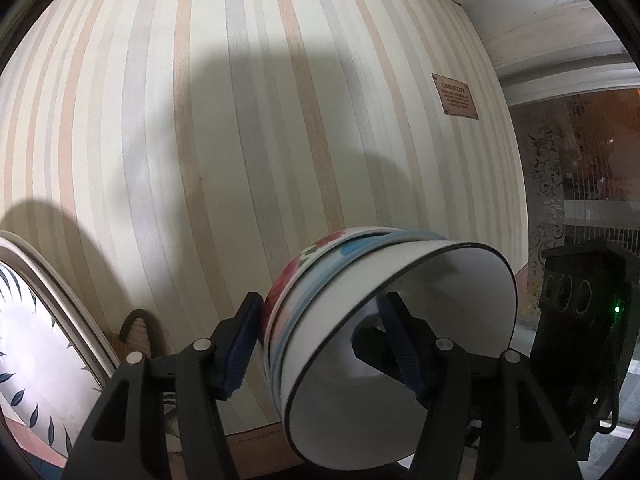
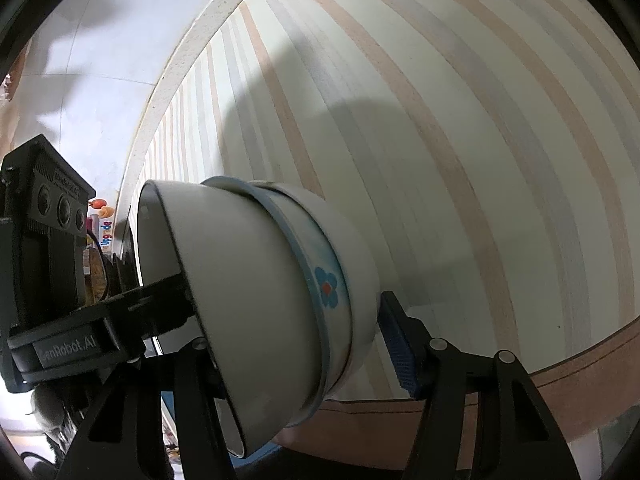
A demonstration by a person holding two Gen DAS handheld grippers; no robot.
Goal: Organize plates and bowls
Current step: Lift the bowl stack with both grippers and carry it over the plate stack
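Already most of the gathering looks done, judging by the striped tablecloth (image 1: pixel 280 120), which shows bare across nearly all its visible spread in both wrist views. Only one plate with a leaf pattern (image 1: pixel 24 344) shows at the cloth's left edge, so at least that piece seems left to sort.

The stack of nested bowls (image 1: pixel 400 320) is tipped on its side just above the cloth; I count three (a white one with a dark rim inside, a blue-flowered one around it, a red-flowered one outermost).

The left gripper (image 1: pixel 320 344) is clamped on the stack, one pad inside the white bowl and one against the outer wall. The right gripper (image 2: pixel 304 344) straddles the same stack, its right pad (image 2: pixel 398 352) just beside the outermost bowl; its other finger is hidden, so I cannot tell whether it grips.
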